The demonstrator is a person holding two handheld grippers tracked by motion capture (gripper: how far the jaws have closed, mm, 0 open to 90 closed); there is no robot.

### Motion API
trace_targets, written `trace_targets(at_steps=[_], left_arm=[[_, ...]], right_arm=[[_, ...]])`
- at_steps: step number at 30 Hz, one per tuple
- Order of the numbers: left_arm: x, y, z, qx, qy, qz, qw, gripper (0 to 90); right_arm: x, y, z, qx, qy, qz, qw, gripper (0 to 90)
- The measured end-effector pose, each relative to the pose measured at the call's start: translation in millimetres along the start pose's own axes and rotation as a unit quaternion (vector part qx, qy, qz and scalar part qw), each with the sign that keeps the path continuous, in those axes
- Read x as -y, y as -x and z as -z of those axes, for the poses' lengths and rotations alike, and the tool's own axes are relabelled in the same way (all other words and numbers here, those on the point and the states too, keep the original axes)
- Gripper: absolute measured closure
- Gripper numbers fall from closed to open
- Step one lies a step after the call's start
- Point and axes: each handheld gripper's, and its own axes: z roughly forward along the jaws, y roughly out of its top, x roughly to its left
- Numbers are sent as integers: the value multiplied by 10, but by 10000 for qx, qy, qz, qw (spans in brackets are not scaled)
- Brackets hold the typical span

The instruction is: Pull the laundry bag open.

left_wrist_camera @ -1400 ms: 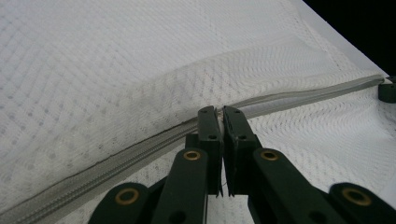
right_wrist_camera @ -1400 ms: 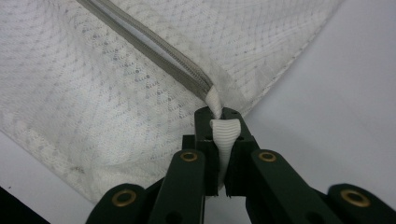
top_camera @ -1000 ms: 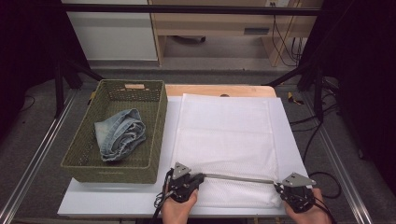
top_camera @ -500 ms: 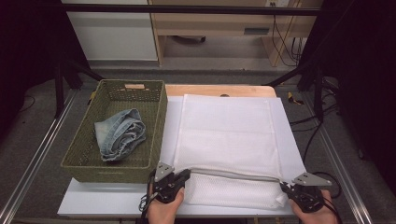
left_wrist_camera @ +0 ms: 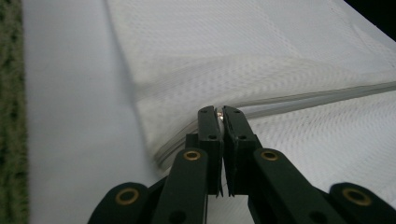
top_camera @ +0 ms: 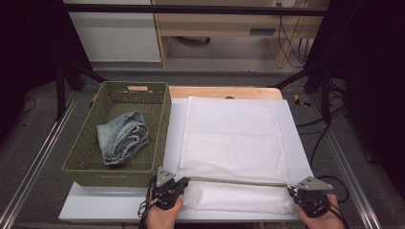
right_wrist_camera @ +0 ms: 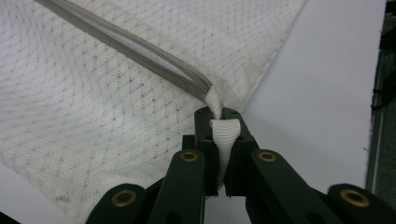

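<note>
Left gripper (top_camera: 177, 185): at the table's near edge, held in the person's left hand, jaws clamped on the zipper pull (left_wrist_camera: 219, 114) at the left end of the zipper (top_camera: 236, 181).
Right gripper (top_camera: 302, 192): at the near right corner, in the person's right hand, jaws pinched on a white ribbed tab (right_wrist_camera: 223, 135) at the zipper's right end.
Zipper: a grey line drawn taut between the two grippers, its long axis running left to right along the near side of the table, the right end slightly nearer the person.
Mesh bag (top_camera: 232, 143): white, flat on the white table sheet (top_camera: 102, 205), its length running away from the person; the zipper edge is lifted off the near hem, and the fabric under it bulges in a soft roll.
Basket (top_camera: 85, 163): green woven, just left of the bag, long axis also pointing away, its near corner close to the left gripper.
Jeans (top_camera: 123, 137): folded blue denim lying inside the basket, toward its middle.
Far edge: a strip of wooden tabletop (top_camera: 210, 91) beyond the bag.
</note>
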Motion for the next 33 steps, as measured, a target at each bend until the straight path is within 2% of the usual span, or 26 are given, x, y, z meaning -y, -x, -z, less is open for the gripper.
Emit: trace_targets(at_steps=[4, 7, 8, 18, 23, 26, 33], left_arm=[[14, 0, 55, -69, -6, -97, 9999, 871], [18, -35, 77, -163, 22, -67, 9998, 871], [26, -53, 86, -133, 46, -26, 9999, 871], [58, -91, 142, -279, 16, -78, 9996, 871], [81, -99, 164, -398, 19, -98, 9992, 871], [94, -102, 171, -386, 17, -103, 9992, 870], [112, -87, 141, -416, 6, -127, 9991, 870]], right_arm=[[19, 33, 1, 21, -1, -31, 10000, 870], [16, 25, 1, 59, -29, 10, 10000, 869], [19, 26, 1, 57, -37, 8, 10000, 869], [6, 1, -31, -6, -95, 144, 9999, 869], [-7, 11, -48, -129, 1, 190, 9997, 868], [-5, 38, -63, -228, 99, 249, 9994, 868], [-5, 43, -65, -202, 95, 259, 9994, 867]])
